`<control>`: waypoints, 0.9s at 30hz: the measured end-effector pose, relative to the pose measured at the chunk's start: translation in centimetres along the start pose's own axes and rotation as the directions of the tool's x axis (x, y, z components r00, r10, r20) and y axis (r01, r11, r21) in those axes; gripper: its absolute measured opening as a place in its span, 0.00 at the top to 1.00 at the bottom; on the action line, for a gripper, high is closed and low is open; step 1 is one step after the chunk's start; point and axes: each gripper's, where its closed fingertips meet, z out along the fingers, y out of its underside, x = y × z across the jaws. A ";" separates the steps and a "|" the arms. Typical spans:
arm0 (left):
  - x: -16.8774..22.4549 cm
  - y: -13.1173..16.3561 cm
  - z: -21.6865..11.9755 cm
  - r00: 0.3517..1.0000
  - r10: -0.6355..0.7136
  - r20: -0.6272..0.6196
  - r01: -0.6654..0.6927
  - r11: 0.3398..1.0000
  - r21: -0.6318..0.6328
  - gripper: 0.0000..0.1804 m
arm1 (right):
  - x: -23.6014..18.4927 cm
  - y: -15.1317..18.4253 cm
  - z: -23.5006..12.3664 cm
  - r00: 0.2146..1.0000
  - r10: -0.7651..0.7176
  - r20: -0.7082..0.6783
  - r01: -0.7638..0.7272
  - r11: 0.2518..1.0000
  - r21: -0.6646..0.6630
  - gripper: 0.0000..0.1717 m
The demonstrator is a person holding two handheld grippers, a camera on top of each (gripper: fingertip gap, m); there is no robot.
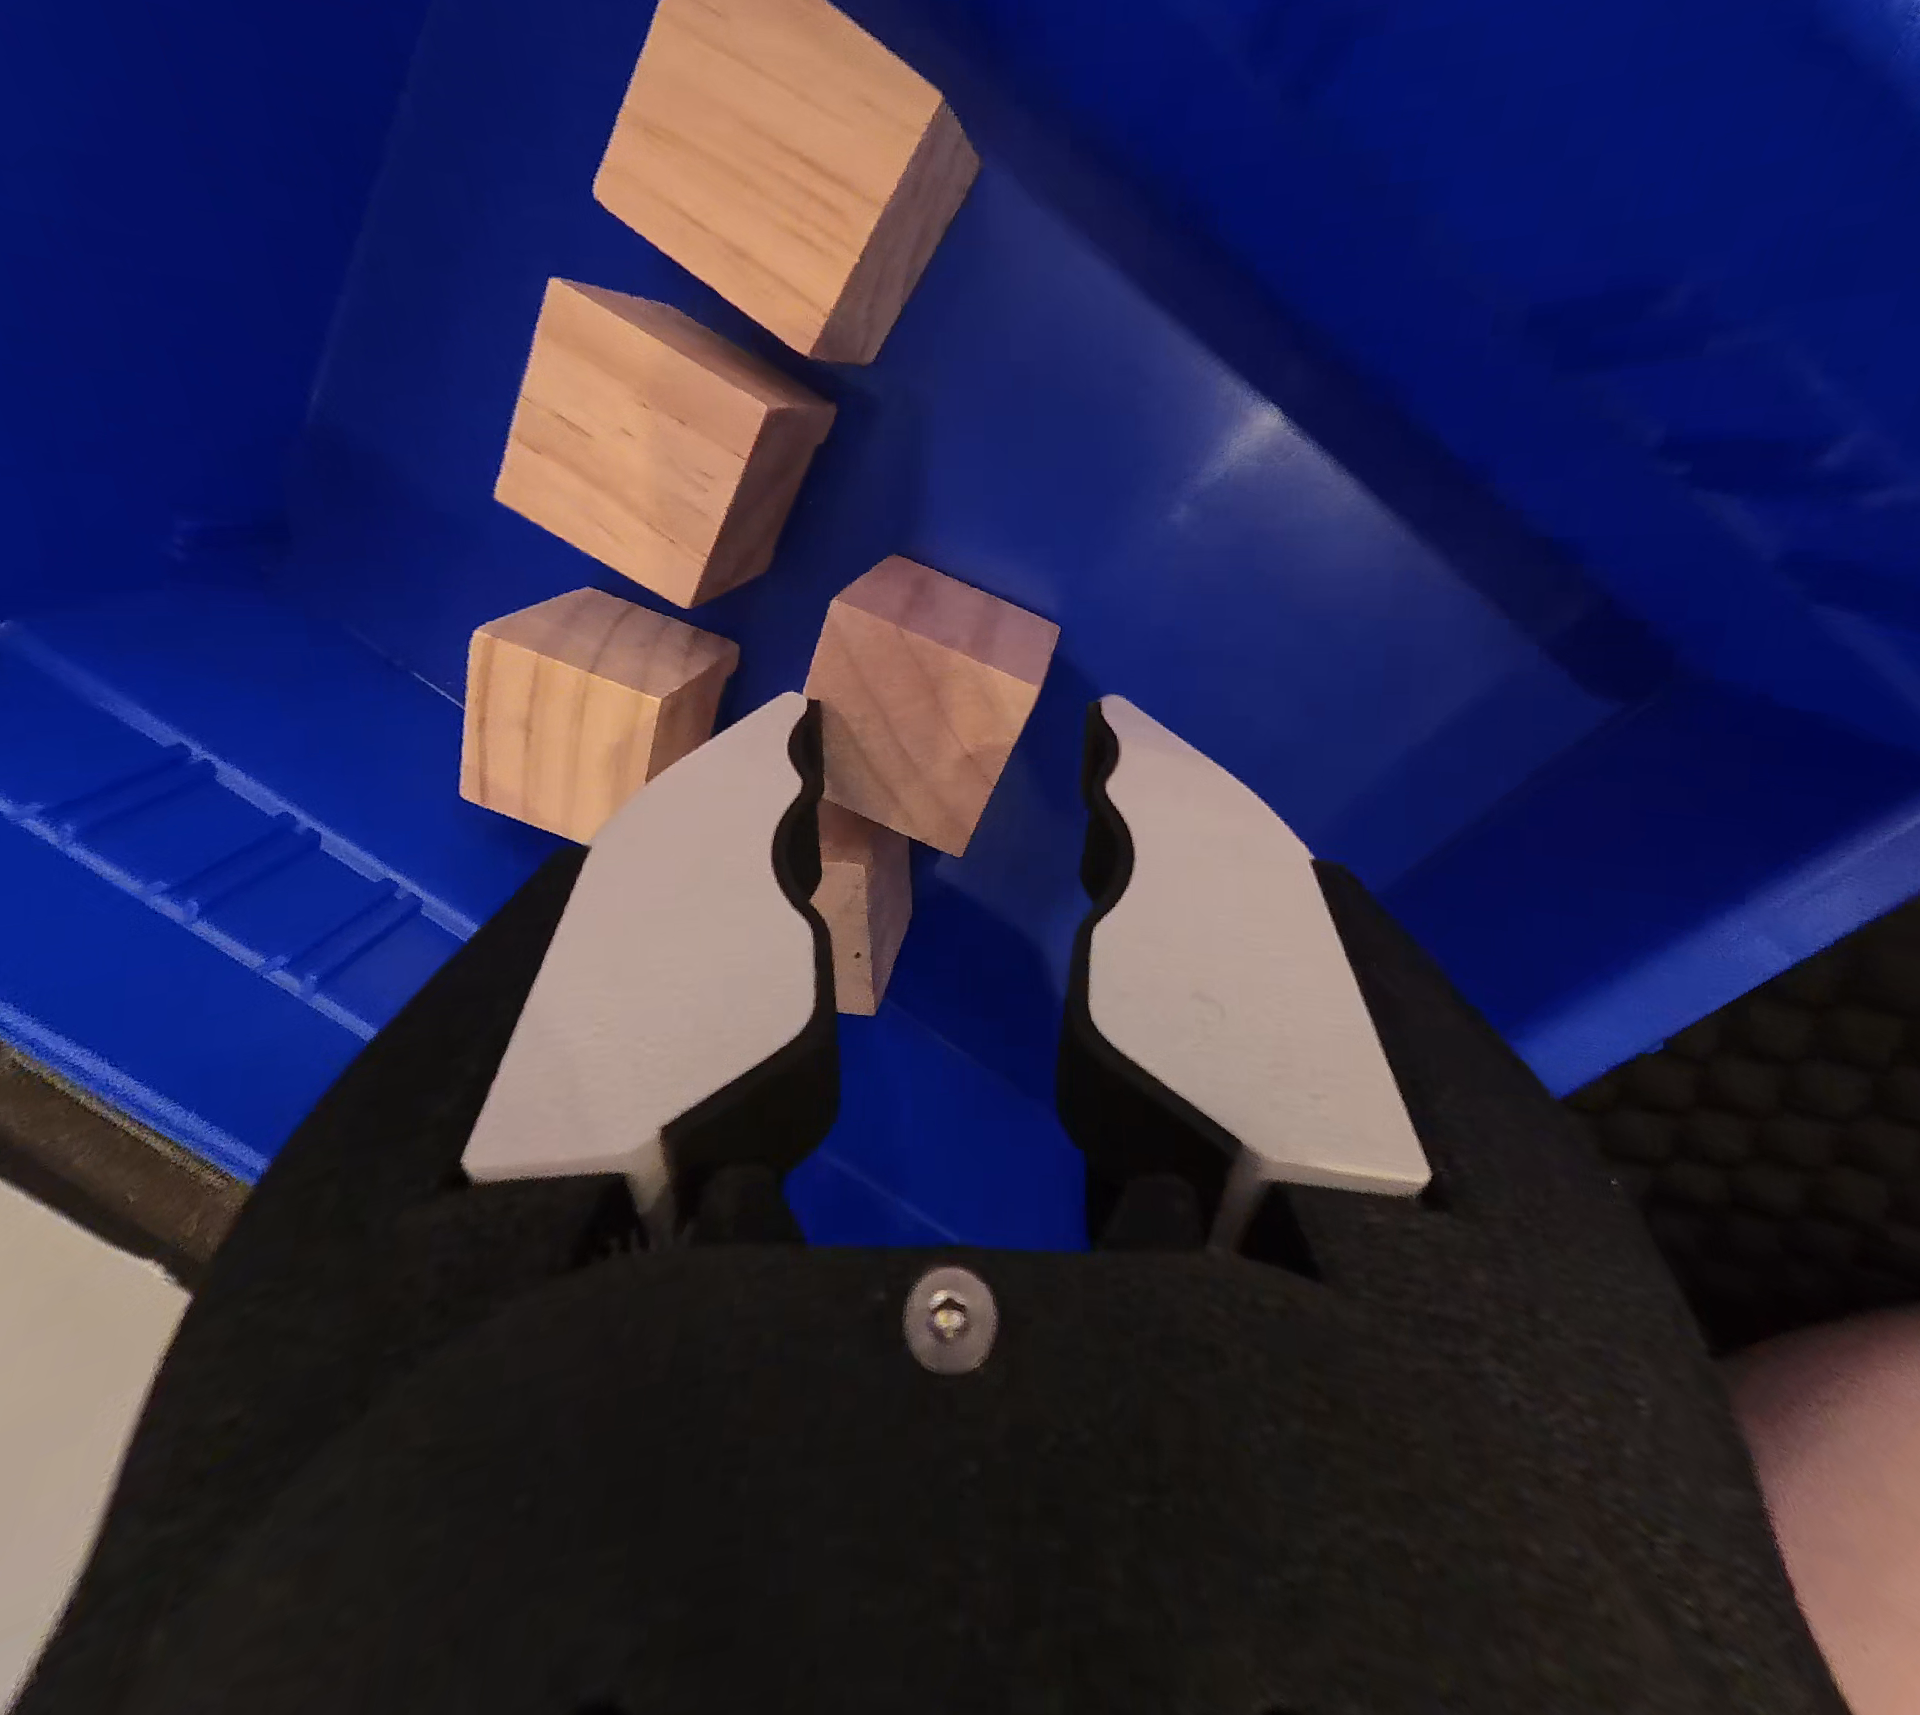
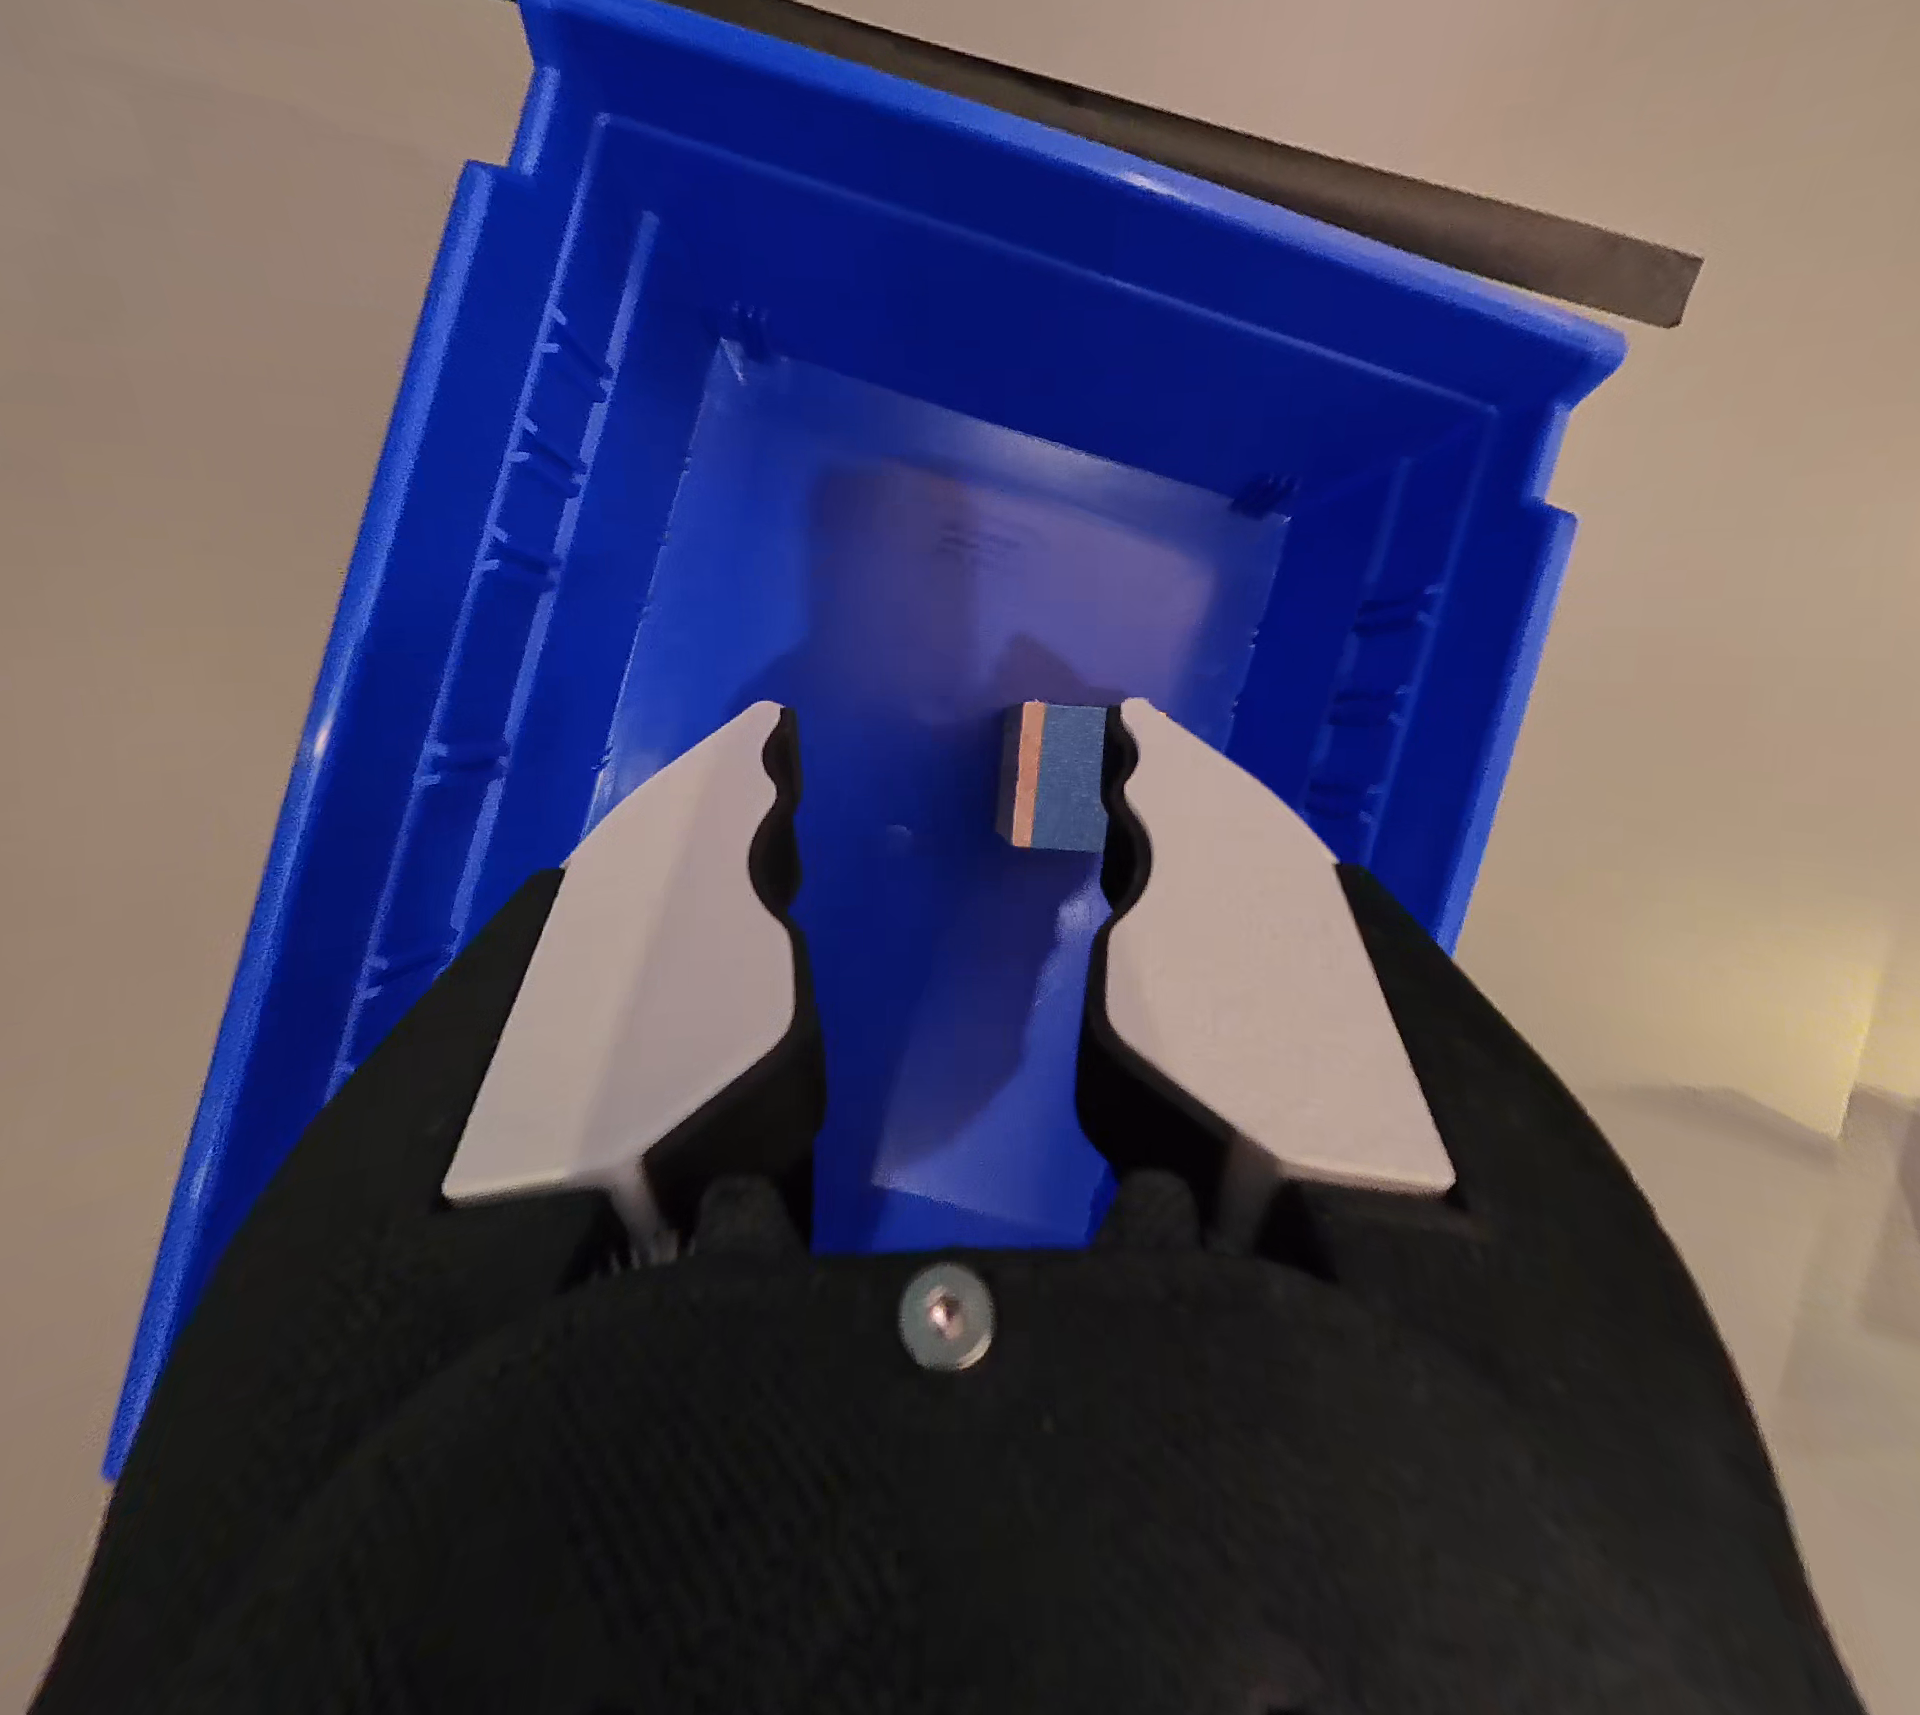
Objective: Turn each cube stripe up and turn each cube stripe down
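Left gripper (image 1: pixel 951 709) is wide open inside a blue bin (image 1: pixel 1351 522), gripping nothing: a small wooden cube (image 1: pixel 925 709) sits between the fingers, up against the left pad, with a clear gap to the right pad. A fifth cube (image 1: pixel 862 927) is partly hidden behind the left finger (image 1: pixel 665 917), just below that one. Three more wooden cubes run in a line up the left: a large one (image 1: pixel 769 138) at the top, a middle one (image 1: pixel 644 439) just under it, and a smaller one (image 1: pixel 582 709) near the left fingertip. They are close-packed with narrow gaps; no stripe shows on any visible face. The bin floor right of the cubes is bare up to the side wall, and the ribbed wall (image 1: pixel 208 855) runs along the lower left. Right gripper (image 2: pixel 951 715) is wide open over a second blue bin (image 2: pixel 935 231) standing on a grey table (image 2: pixel 1558 55). One small cube (image 2: pixel 1055 777) with blue faces and a tan stripe on its left part lies on the bin floor beside the right fingertip (image 2: pixel 1153 730); contact with the pad cannot be told, and the left pad is well clear. The rest of this bin's floor is free, stepped walls on all sides. A dark strip (image 2: pixel 1247 138) crosses the table behind the bin.
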 end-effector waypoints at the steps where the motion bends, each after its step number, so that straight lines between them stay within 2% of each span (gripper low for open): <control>1: 0.0 0.0 0.0 1.000 0.003 0.001 -0.003 1.000 0.005 0.74 | -0.1 -0.1 -0.3 1.000 -0.006 -0.003 0.006 1.000 0.007 0.66; 7: -0.5 0.2 0.1 1.000 0.020 0.021 -0.020 1.000 0.013 0.74 | -1.1 -0.8 -1.3 0.999 -0.039 -0.004 0.039 0.998 0.041 0.66; 17: -0.3 0.6 1.4 0.998 0.062 -0.008 -0.062 0.998 -0.020 0.73 | -1.6 -0.6 -0.7 0.998 -0.063 0.002 0.063 0.998 0.010 0.66; 18: -0.4 0.6 0.9 0.998 0.066 0.005 -0.066 0.998 -0.020 0.73 | -1.7 -0.6 -0.8 0.998 -0.066 0.000 0.066 0.998 0.012 0.66; 20: -1.8 0.1 -1.0 0.991 0.052 0.121 -0.054 0.998 0.014 0.73 | -1.7 -1.0 -1.1 0.997 -0.073 -0.012 0.073 0.997 0.029 0.67; 22: -3.3 -1.0 -4.1 0.971 -0.026 0.239 0.000 0.994 0.106 0.73 | -1.8 -1.8 -2.1 0.996 -0.083 -0.045 0.087 0.993 0.077 0.67; 24: -3.7 -3.3 -7.9 0.951 -0.106 0.290 0.020 0.958 0.286 0.74 | -2.0 -3.4 -3.7 0.988 -0.104 -0.112 0.121 0.980 0.161 0.68; 27: -1.4 -7.9 -13.7 0.965 -0.166 0.204 0.016 0.810 0.586 0.74 | -4.1 -6.9 -7.5 0.942 -0.188 -0.279 0.281 0.894 0.349 0.68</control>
